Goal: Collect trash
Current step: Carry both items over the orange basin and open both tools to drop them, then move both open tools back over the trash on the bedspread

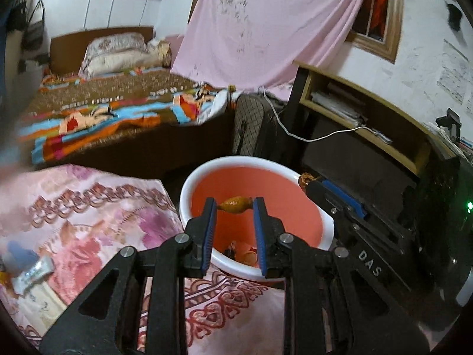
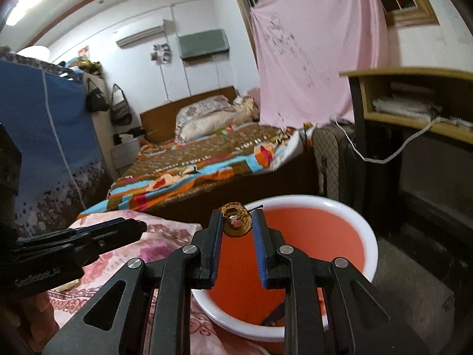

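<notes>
My left gripper (image 1: 235, 205) is shut on a small orange-brown scrap (image 1: 235, 205) and holds it over the red bin with a white rim (image 1: 189, 183). Some trash (image 1: 242, 253) lies at the bin's bottom. My right gripper (image 2: 237, 220) is shut on a brown dried peel ring (image 2: 236, 219) above the near-left rim of the same bin (image 2: 371, 236). The right gripper also shows in the left wrist view (image 1: 307, 182) at the bin's right rim, and the left gripper shows in the right wrist view (image 2: 118, 230) at left.
A pink floral cloth (image 1: 88, 222) covers the surface left of the bin, with a crumpled wrapper (image 1: 32, 275) on it. A bed (image 1: 118, 112) lies behind. A wooden desk shelf (image 1: 369, 118) with a white cable stands on the right, beside a dark bag (image 1: 254, 124).
</notes>
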